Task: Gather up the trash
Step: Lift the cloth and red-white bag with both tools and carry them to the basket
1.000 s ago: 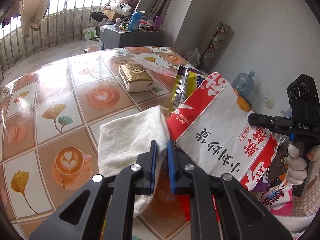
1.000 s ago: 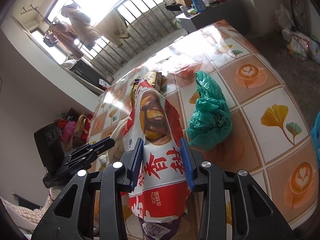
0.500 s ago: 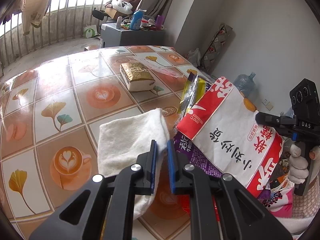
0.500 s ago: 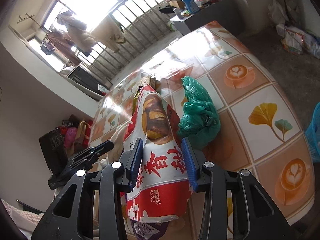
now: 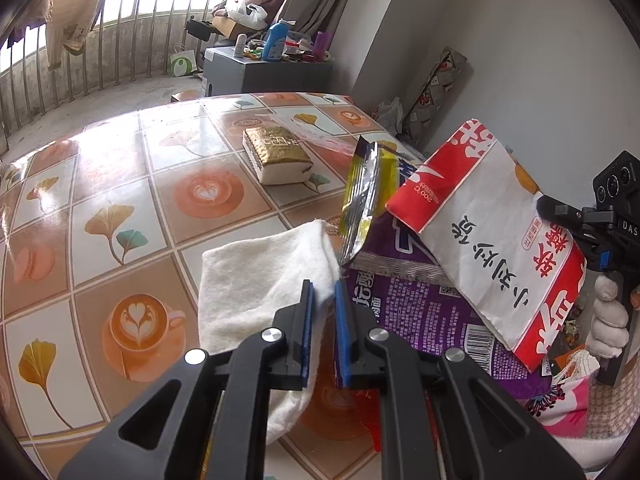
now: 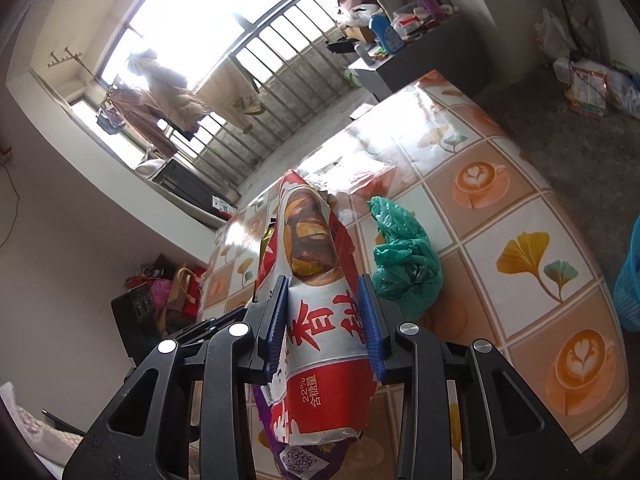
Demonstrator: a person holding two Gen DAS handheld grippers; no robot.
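Left wrist view, bottom centre: left gripper (image 5: 323, 300), jaws nearly closed, pinching the edge of a white cloth (image 5: 264, 280) that drapes over the near edge of the table (image 5: 120, 184). Right of the cloth: purple wrapper (image 5: 416, 312) under a red-and-white bag (image 5: 492, 248), both raised off the table; yellow wrapper (image 5: 366, 192) upright against the bag's upper left corner. Far right of frame: gloved hand (image 5: 608, 320) on the handle of the other tool. Centre of frame, farther back: gold-topped tissue pack (image 5: 280, 156) flat on the table. Upper centre: grey cabinet (image 5: 264, 74) with a blue bottle (image 5: 275, 40) on top.

Right wrist view, bottom centre: right gripper (image 6: 325, 320), jaws partly open and just closing in, both pads pressed on the sides of the red-and-white bag (image 6: 320, 320); purple wrapper (image 6: 304, 456) hanging below it. Just right of the bag: crumpled green plastic bag (image 6: 404, 256) on the table (image 6: 540, 320). Far right edge: blue basket (image 6: 630, 280) beside the table.
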